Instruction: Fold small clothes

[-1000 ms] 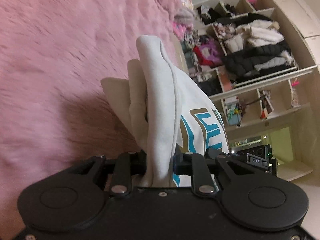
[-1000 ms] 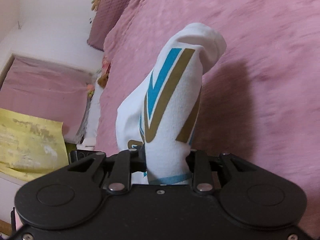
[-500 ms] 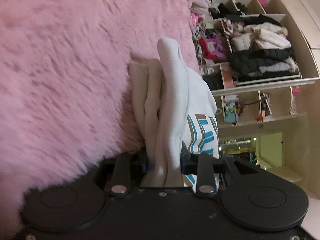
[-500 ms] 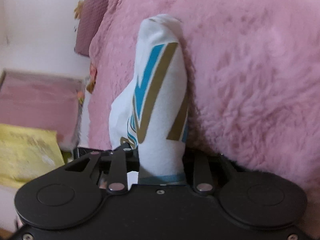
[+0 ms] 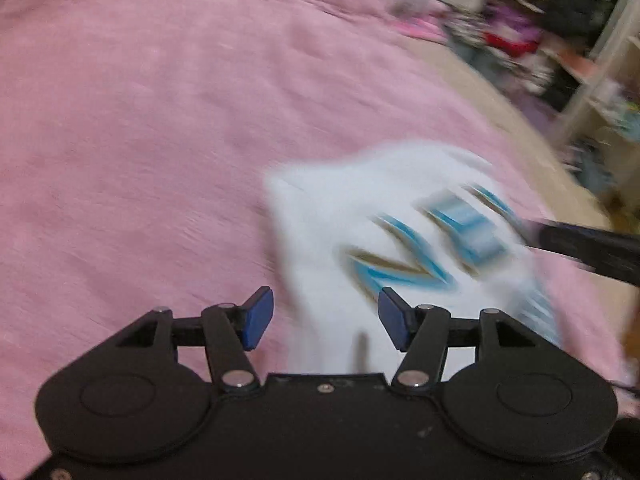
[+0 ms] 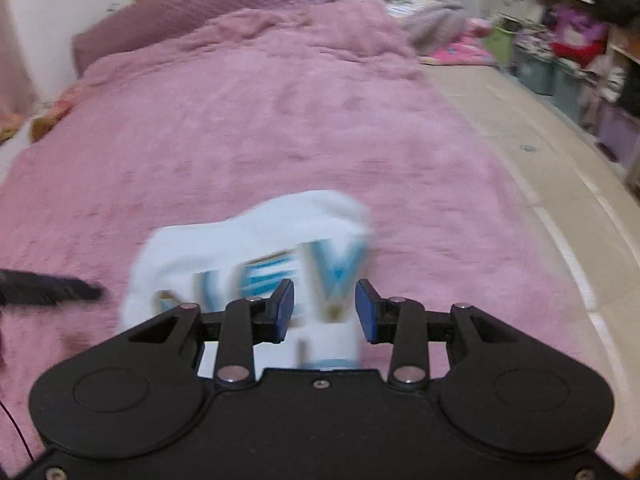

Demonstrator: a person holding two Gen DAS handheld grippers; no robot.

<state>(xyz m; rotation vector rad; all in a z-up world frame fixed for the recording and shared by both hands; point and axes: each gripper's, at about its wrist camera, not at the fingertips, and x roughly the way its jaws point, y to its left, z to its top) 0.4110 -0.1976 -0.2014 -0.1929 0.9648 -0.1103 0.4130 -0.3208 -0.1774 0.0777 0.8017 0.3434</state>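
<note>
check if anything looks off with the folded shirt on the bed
Nothing clearly wrong. The white garment lies folded on the pink blanket, print facing up, with the left gripper and right gripper both open. Motion blur hides whether its edges line up.

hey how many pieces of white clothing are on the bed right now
1. A folded white garment with blue and gold lettering lies on the pink blanket, just ahead of both open grippers. Blur could hide others.
</note>
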